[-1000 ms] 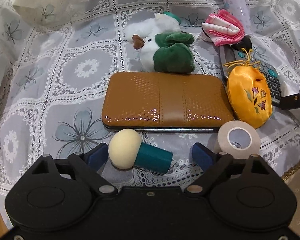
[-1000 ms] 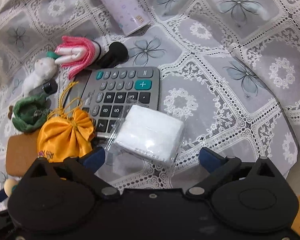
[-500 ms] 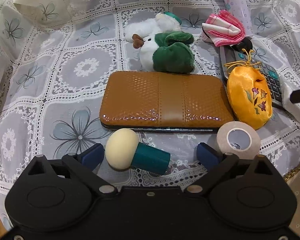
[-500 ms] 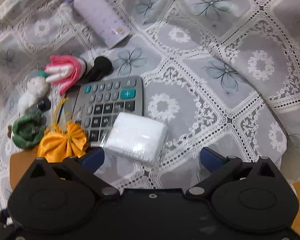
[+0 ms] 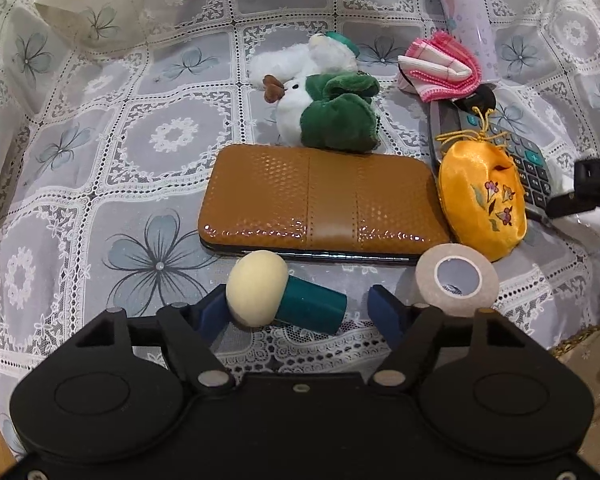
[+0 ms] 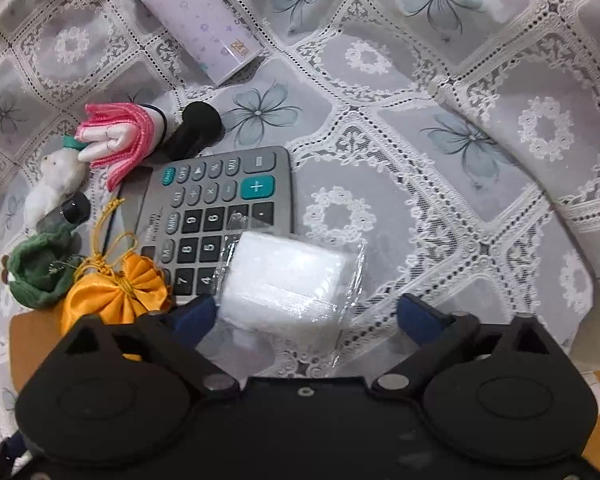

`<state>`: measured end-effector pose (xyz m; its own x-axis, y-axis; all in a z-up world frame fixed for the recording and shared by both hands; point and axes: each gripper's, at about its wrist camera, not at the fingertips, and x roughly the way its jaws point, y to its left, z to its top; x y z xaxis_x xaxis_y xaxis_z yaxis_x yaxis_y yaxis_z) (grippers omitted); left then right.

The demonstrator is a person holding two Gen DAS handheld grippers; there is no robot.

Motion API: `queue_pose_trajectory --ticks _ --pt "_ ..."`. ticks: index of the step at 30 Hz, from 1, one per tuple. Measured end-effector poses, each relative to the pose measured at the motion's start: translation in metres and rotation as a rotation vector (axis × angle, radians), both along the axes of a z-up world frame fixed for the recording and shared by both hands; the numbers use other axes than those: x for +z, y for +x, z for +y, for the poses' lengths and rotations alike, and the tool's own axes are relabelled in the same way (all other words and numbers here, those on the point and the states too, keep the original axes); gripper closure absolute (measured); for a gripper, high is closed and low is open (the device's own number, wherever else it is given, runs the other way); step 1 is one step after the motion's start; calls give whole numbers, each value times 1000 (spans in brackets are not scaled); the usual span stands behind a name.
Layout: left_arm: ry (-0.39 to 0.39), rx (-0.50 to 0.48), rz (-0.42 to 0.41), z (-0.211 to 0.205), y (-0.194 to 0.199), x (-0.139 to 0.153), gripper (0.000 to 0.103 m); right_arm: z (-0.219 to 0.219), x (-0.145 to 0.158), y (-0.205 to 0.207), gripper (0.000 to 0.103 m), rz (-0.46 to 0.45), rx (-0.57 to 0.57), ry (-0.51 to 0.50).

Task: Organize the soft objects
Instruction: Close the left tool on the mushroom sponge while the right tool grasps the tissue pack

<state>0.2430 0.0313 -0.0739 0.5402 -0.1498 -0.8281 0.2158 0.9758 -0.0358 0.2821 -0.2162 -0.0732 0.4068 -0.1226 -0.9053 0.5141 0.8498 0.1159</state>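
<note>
My left gripper (image 5: pixel 300 312) is open, its jaws on either side of a cream-headed puff with a teal handle (image 5: pixel 284 296) that lies on the cloth. A green and white plush (image 5: pixel 328 116), a white plush (image 5: pixel 300 60), a pink folded cloth (image 5: pixel 440 68) and a yellow satin pouch (image 5: pixel 484 204) lie beyond. My right gripper (image 6: pixel 308 316) is open around a white pad in clear wrap (image 6: pixel 288 280), which rests partly on a grey calculator (image 6: pixel 220 208). The pouch (image 6: pixel 116 296) and pink cloth (image 6: pixel 116 136) also show there.
A tan wallet (image 5: pixel 320 208) lies in front of the left gripper, a tape roll (image 5: pixel 456 280) to its right. A lilac bottle (image 6: pixel 196 20) and a black cap (image 6: pixel 196 128) lie behind the calculator. Lace tablecloth (image 6: pixel 460 120) stretches bare to the right.
My left gripper has moved in so the puff sits between its jaws. My right gripper pulled back, then came close over the wrapped white pad again.
</note>
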Motion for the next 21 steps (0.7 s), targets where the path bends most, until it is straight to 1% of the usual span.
queue_pose_trajectory --ticks 1,3,4,6,8,10,12,14,15,16,18,21 --pt "-9 8 4 1 0 1 37 0 1 -1 17 2 7 -7" --pt "-19 24 10 2 -1 2 41 -2 3 -4 32 5 21 -25" --pt "-15 31 10 2 -2 3 45 -3 4 -5 34 4 29 -29" --pt "-21 39 15 3 -4 4 46 -7 6 -9 42 0 41 -22" --pt "-21 45 24 2 -5 4 46 -11 7 -13 43 2 48 -18" --pt "-7 44 24 0 -7 5 46 -14 8 -16 42 6 55 -14" --pt "3 46 24 -2 -9 6 46 -18 10 -20 31 13 35 -21" --pt "6 47 23 -3 -10 6 46 -21 13 -24 24 11 7 -49" --pt "10 49 23 -4 -10 5 45 -21 15 -26 19 7 -3 -80" --pt "10 50 25 -4 -9 5 44 -20 16 -27 15 3 -9 -113" --pt "8 55 27 -4 -7 4 44 -20 18 -28 13 -6 0 -150" --pt "5 54 30 -4 -6 4 42 -18 16 -22 13 -1 20 -163"
